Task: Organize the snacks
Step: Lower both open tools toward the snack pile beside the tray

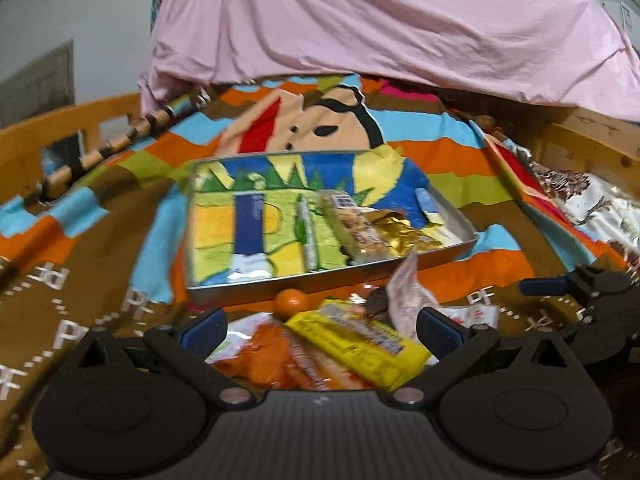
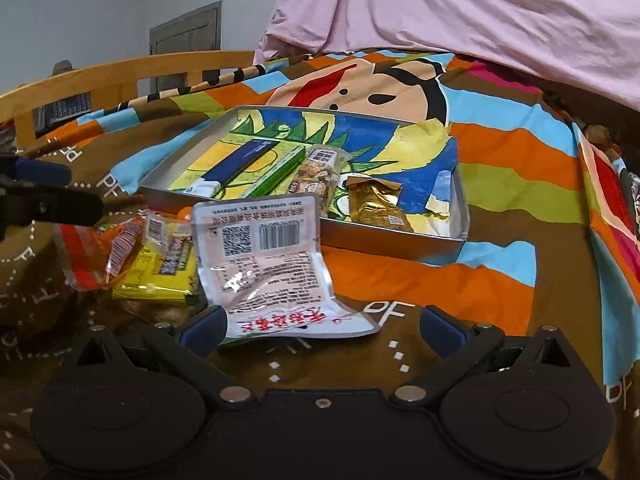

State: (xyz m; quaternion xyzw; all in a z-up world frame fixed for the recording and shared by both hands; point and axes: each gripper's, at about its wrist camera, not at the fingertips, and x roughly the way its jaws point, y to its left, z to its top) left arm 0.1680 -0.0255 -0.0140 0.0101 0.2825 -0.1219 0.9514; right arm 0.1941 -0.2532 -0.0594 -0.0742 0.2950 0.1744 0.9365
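Note:
A shallow metal tray (image 1: pixel 328 278) (image 2: pixel 384 236) with a colourful lining lies on the bedspread. It holds a blue bar (image 1: pixel 250 228) (image 2: pixel 240 160), a green stick (image 2: pixel 276 178), a nut bar (image 1: pixel 356 228) (image 2: pixel 316 174) and a gold packet (image 1: pixel 404 232) (image 2: pixel 374 202). In front of it lie a yellow bar (image 1: pixel 360 346) (image 2: pixel 160 272), an orange packet (image 1: pixel 272 356) (image 2: pixel 96 252), a small orange ball (image 1: pixel 291 302) and a pale pink pouch (image 2: pixel 268 268) (image 1: pixel 408 288). My left gripper (image 1: pixel 320 330) is open around the yellow bar and orange packet. My right gripper (image 2: pixel 320 328) is open, with the pouch's near edge between its fingers.
A colourful cartoon bedspread (image 2: pixel 500 148) covers the surface. A pink sheet (image 1: pixel 380 20) is heaped behind. A wooden rail (image 2: pixel 120 68) runs along the left. The right gripper shows at the right of the left wrist view (image 1: pixel 592 300); the left gripper shows at the left of the right wrist view (image 2: pixel 40 196).

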